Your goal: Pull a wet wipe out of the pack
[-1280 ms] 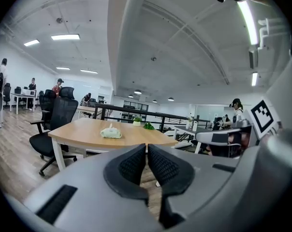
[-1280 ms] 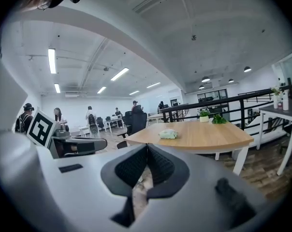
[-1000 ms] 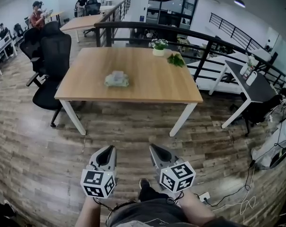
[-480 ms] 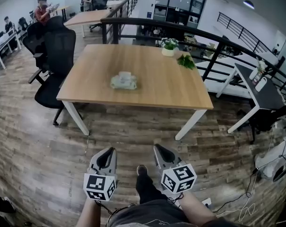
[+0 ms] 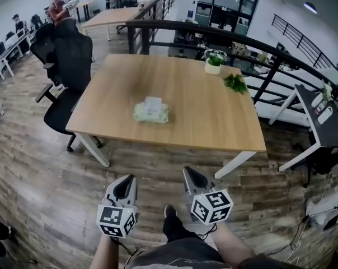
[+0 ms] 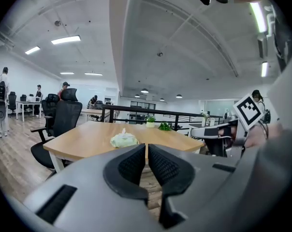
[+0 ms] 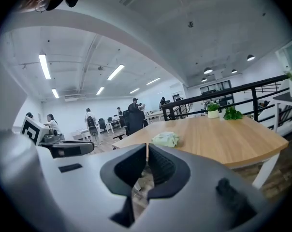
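Note:
A pale green wet wipe pack (image 5: 151, 111) lies on the wooden table (image 5: 214, 122), with a white wipe sticking up from its top. The pack (image 6: 123, 139) also shows in the left gripper view and, further off, the pack (image 7: 165, 138) shows in the right gripper view. My left gripper (image 5: 126, 182) and right gripper (image 5: 193, 179) are held low in front of the person's body, over the floor and well short of the table's near edge. Both are shut with nothing between the jaws.
A small potted plant (image 5: 214, 64) and a leafy sprig (image 5: 236, 83) sit at the table's far right. Black office chairs (image 5: 68, 66) stand at its left. A black railing (image 5: 258, 49) runs behind. Another desk (image 5: 325, 122) is at the right. People are at the far left.
The table and pack have come closer and lower in the head view as the person walks toward them. Both grippers stay shut and held in front of the body.

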Demonstrator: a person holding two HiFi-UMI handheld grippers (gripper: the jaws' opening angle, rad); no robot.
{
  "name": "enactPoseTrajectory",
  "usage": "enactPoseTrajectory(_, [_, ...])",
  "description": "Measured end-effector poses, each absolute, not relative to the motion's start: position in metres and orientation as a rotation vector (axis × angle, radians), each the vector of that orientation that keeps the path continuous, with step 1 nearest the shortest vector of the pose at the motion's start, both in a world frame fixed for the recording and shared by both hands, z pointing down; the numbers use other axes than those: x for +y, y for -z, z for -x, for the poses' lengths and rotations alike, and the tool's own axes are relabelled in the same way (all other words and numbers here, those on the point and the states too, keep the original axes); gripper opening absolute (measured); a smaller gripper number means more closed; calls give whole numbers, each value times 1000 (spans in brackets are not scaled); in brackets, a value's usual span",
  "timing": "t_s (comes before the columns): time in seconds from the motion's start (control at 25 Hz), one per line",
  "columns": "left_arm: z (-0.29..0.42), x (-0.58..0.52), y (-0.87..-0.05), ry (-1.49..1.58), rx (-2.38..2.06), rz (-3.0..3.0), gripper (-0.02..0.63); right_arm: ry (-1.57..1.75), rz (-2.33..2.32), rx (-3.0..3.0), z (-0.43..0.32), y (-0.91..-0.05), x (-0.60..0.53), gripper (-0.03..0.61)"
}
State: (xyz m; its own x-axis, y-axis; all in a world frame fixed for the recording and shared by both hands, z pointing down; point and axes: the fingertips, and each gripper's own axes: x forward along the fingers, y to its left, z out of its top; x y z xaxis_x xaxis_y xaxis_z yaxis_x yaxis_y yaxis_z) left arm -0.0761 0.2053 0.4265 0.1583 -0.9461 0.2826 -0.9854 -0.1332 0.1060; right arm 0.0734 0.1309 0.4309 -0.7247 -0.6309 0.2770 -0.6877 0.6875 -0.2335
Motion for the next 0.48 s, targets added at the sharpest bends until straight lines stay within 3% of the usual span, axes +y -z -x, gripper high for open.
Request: enactPoseTrajectory(0.48, [71,86,-438,-184,-1795,-2115,26,-460,-1031,-2703,-74,-446,18,28])
